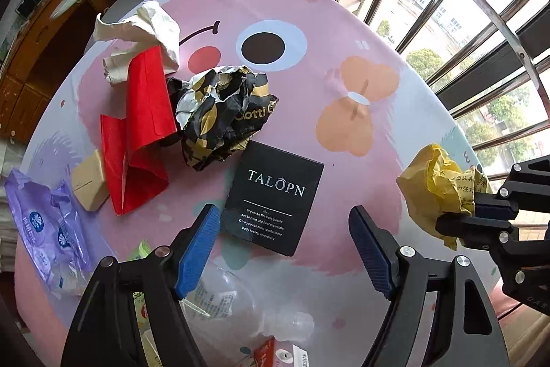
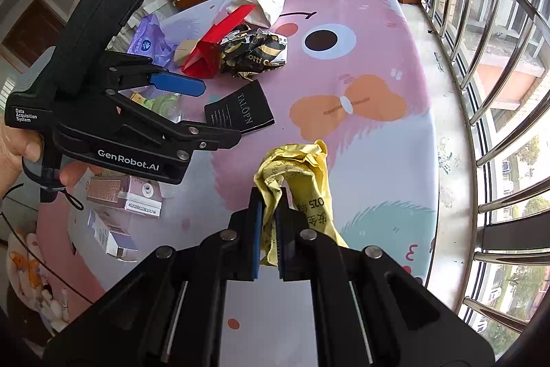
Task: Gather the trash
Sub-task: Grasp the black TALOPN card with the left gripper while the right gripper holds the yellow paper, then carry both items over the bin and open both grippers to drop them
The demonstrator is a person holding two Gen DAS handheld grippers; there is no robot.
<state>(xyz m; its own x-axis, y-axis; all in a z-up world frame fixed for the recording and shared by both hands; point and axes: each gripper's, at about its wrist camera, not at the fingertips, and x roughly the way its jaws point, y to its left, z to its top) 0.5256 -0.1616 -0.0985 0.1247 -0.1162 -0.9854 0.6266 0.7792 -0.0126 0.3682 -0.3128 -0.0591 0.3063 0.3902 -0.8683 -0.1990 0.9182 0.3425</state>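
**Right wrist view: yellow wad clamped, left gripper free over the black card**

Your right gripper (image 2: 270, 222) is clamped on the crumpled yellow paper (image 2: 295, 171). The pads pinch its lower fold and the bulk sticks out ahead of the fingertips. It looks lifted off the tabletop (image 2: 395, 160), probably so it can be carried to wherever the trash goes; no bin shows in either view.

Your left gripper (image 1: 285, 246) has its jaws wide apart with nothing between them. It hovers over the near pile, likely lining up the next pick. The black TALOPN card (image 1: 275, 202) lies flat just ahead of the blue pads (image 1: 199, 250), between the two fingers' lines. A clear plastic bottle (image 1: 240, 305) lies right under the gripper.

The remaining trash sits further out:
- black-and-gold Cotti wrapper (image 1: 223, 112), touching the card's far corner
- red folded paper (image 1: 144, 126)
- crumpled white paper (image 1: 151, 30)
- purple tissue pack (image 1: 44, 222), at the left edge
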